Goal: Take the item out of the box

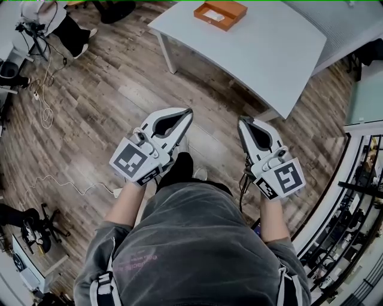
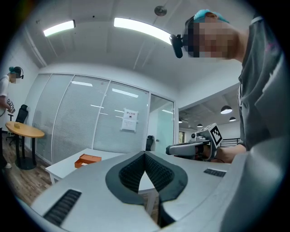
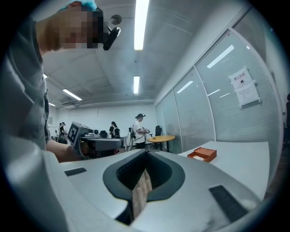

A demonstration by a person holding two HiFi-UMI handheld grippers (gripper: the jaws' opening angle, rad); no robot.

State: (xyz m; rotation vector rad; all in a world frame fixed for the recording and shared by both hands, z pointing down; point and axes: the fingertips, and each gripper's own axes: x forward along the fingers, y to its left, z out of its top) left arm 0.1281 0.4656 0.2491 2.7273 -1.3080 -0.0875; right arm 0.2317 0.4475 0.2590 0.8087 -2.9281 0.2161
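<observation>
Box (image 1: 220, 14) sits on white table (image 1: 257, 54) across wooden floor (image 1: 119, 83).

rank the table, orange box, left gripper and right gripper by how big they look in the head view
1. table, largest by far
2. left gripper and right gripper, about alike; both are near the camera, which enlarges them
3. box, smallest, though it is also farthest away

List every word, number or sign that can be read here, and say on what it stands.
No text can be read.
Paper notice on the glass wall: print too small.
Pink print on the grey shirt: blurred.
Square markers on the cubes: black-and-white patterns, no letters.
</observation>
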